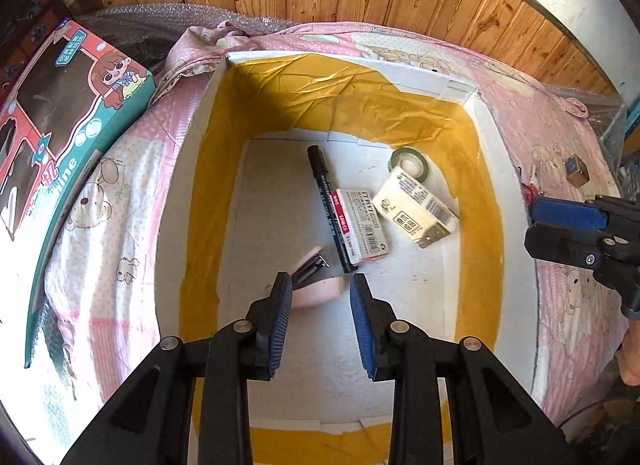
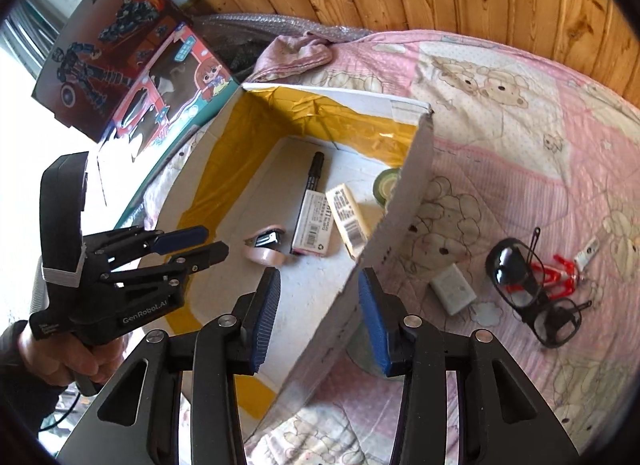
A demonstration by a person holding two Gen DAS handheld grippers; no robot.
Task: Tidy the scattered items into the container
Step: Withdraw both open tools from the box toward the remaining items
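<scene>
Right wrist view alone shows sunglasses (image 2: 516, 269) outside the box (image 2: 404, 201); both tools gape, empty.

White open box (image 1: 496, 169), yellow-taped inside, holds marker (image 1: 331, 209), stapler (image 1: 316, 285), cartons, tape; sunglasses (image 2: 528, 289) lie outside on the bedspread.

Inside box (image 1: 496, 169): one marker (image 1: 330, 205), two cartons (image 1: 362, 225), one tape roll (image 1: 408, 161), one stapler (image 1: 316, 285). Beside box on quilt (image 2: 520, 113): one sunglasses (image 2: 524, 285), one white pack (image 2: 452, 288).

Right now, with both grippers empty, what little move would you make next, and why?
Probably swing the right gripper, open and straddling the box wall, rightward to the small white block, the nearest item left on the blanket. The stapler already lies inside.
</scene>
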